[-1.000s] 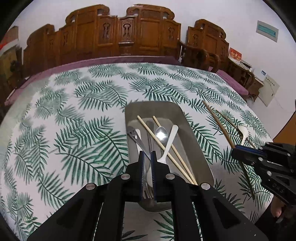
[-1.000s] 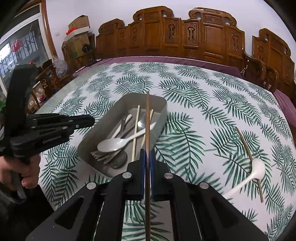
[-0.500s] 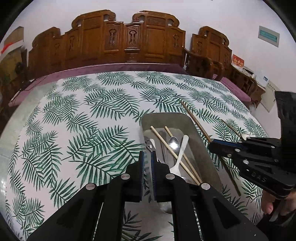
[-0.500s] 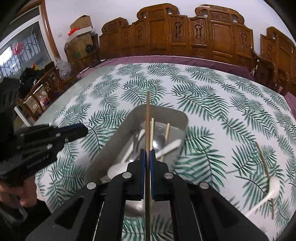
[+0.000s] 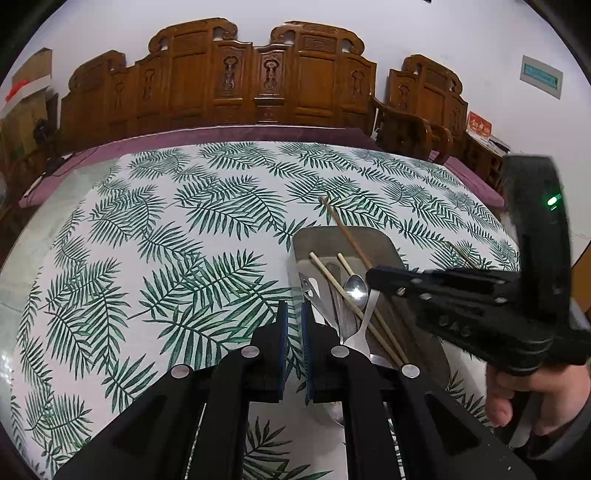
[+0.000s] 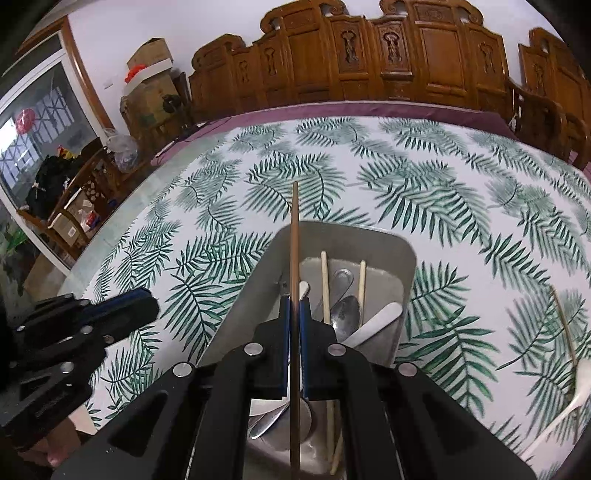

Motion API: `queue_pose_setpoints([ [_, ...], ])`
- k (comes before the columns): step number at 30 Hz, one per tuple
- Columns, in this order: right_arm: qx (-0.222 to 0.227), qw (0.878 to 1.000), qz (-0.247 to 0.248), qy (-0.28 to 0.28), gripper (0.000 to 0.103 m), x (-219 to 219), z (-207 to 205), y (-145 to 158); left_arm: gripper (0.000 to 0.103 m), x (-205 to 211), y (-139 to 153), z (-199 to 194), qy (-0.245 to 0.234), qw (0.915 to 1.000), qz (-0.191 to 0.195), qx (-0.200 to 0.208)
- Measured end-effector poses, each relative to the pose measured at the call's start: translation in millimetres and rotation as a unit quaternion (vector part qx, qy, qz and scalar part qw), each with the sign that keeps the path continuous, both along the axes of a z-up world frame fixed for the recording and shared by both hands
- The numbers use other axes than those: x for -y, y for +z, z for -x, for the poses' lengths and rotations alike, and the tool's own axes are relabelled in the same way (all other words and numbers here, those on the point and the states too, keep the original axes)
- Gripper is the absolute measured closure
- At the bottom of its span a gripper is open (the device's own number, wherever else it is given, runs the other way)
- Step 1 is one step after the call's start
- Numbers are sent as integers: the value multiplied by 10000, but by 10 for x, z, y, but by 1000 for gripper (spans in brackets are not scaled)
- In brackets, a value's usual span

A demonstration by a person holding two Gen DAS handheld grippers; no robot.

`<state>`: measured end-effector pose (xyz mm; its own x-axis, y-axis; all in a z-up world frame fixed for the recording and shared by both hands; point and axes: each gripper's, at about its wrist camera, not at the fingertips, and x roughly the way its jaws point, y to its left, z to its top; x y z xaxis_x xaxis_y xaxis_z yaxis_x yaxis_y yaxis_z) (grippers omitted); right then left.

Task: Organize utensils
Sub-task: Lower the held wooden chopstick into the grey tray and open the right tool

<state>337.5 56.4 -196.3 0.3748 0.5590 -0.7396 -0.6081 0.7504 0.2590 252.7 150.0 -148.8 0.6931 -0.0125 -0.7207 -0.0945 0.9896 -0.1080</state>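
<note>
White walls (image 5: 406, 33), carved wooden chairs (image 6: 406, 51) behind a leaf-print tablecloth (image 5: 166, 229), window (image 6: 33, 125) at left, stacked cardboard boxes (image 6: 151, 70)

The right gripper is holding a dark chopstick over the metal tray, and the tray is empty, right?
Not quite. The right gripper does hold the dark chopstick over the metal tray, but the tray isn't empty. The right wrist view shows two pale chopsticks, a metal spoon and other utensils lying in it.

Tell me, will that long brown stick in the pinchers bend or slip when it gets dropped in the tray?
The brown chopstick looks straight and stiff where it sticks out of the right gripper, so probably no bending. It is thin and smooth, so it might slide or roll against the metal tray.
</note>
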Motion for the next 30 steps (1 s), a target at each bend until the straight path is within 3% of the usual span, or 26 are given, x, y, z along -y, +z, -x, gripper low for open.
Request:
queue_pose_setpoints([
  [8,-149,9996,204,83,96,-96,24,-259,97,17,3,0,-36,10000,24,10],
  [17,191,9998,86,67,94,233,132,-50,96,121,43,4,-147,9998,44,85],
  [21,453,9987,190,-103,94,655,191,76,81,225,95,13,-237,9995,72,185],
  [23,560,9977,287,-238,94,899,208,113,80,302,120,7,-313,9992,98,219],
  [26,652,9957,411,-506,94,1285,197,142,70,445,150,-11,-436,9987,105,259],
  [30,755,9913,571,-914,94,1752,172,137,46,623,139,-50,-558,9981,90,257],
])
